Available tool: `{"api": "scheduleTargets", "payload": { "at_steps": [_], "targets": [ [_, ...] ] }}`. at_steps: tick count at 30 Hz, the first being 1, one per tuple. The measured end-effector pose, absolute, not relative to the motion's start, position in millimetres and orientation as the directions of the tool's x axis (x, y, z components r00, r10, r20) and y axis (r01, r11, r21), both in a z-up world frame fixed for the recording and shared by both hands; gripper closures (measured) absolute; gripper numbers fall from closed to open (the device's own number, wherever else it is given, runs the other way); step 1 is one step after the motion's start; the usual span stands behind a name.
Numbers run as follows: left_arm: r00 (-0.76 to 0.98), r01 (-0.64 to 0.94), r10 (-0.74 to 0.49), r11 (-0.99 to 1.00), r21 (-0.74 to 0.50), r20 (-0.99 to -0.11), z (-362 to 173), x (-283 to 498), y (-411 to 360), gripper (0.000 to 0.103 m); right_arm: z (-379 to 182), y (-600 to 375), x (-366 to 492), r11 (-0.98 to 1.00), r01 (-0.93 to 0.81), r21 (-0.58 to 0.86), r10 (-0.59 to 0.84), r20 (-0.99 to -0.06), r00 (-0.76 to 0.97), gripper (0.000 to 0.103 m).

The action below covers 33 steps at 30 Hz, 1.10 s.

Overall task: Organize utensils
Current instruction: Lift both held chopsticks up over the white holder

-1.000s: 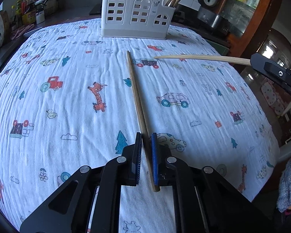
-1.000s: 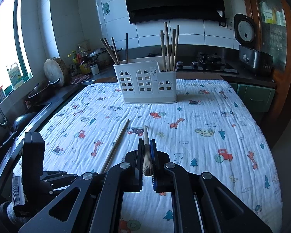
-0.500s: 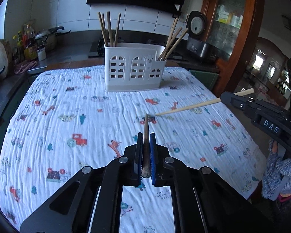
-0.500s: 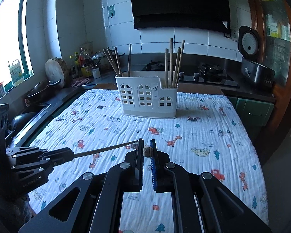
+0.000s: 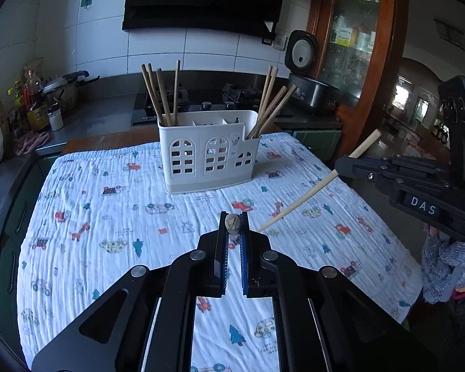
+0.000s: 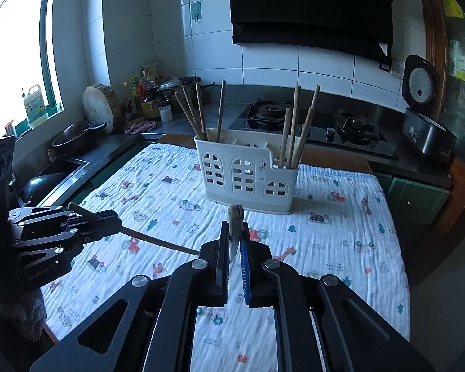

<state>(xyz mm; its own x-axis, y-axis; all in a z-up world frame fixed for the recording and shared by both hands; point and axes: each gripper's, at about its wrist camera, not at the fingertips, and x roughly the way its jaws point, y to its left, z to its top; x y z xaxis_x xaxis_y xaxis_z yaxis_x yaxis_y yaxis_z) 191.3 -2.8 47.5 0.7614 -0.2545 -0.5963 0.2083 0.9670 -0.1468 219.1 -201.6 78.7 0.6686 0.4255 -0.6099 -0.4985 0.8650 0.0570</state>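
Currently carrying: left gripper, right gripper, fingers each pinching one chopstick (both airborne); next, tipping upright into caddy.

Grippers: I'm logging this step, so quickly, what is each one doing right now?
Left gripper: closed on a chopstick.
Right gripper: closed on another chopstick.

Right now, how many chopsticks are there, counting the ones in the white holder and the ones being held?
Left-end chopsticks in the holder: 4
Right-end chopsticks: 4
Chopstick in the left gripper: 1
Chopstick in the right gripper: 1
Total: 10
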Motion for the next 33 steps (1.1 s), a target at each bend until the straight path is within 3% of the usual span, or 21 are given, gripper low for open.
{"api": "scheduleTargets", "payload": {
  "at_steps": [9,18,26,33],
  "targets": [
    [0.757,0.23,-0.273,0.962,-0.149,-0.594,82,238,6,0.098,147,-191,263,0.849,-0.528,0.026,0.442,-0.583,0.682,0.096],
    [0.831,0.232,-0.255,0.967,-0.107,-0.495,154,273,14,0.098,193,-182,310,0.862,-0.507,-0.008,0.422,-0.542,0.727,0.096],
    [0.894,0.174,-0.192,0.981,-0.081,-0.405,202,316,18,0.098,208,-179,341,0.879,-0.473,-0.052,0.383,-0.514,0.768,0.096],
    [0.912,0.133,-0.175,0.982,-0.135,-0.372,199,351,28,0.098,188,-178,371,0.888,-0.452,-0.08,0.344,-0.538,0.77,0.096]
  ]
}}
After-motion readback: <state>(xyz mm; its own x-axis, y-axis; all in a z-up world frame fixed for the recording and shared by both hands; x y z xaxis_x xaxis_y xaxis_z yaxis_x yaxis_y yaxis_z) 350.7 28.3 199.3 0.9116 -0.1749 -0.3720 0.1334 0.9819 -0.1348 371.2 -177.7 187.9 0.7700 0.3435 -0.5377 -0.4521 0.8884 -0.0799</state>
